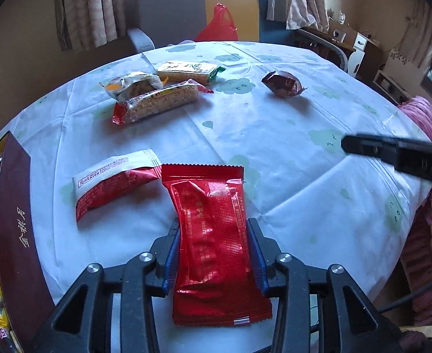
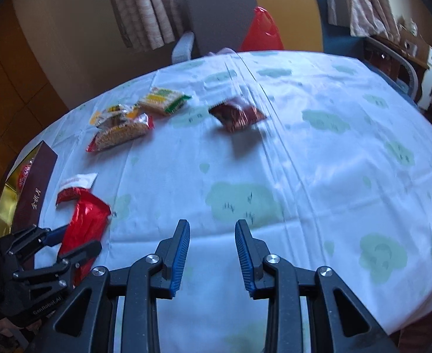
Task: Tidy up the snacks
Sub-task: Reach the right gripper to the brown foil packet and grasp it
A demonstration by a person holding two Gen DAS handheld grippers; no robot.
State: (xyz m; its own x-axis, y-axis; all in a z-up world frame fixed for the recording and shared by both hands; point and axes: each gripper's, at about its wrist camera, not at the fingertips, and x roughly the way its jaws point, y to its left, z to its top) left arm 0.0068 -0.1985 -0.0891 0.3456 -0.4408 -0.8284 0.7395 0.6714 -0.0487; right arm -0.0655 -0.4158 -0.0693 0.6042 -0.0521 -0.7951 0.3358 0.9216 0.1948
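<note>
My left gripper is shut on a shiny red snack packet, its blue pads pressing the packet's sides low over the tablecloth. The right wrist view has the same gripper and packet at the lower left. Just beyond lies a red-and-white packet. My right gripper hovers over bare cloth, open, with nothing between its fingers. One of its fingers pokes in from the right of the left wrist view. A dark red packet lies alone further back.
A maroon box holding several snacks sits at the left table edge. A pile of three packets lies at the back left. The round table has a cloud-print cloth. Behind it stands a chair with a red plastic bag.
</note>
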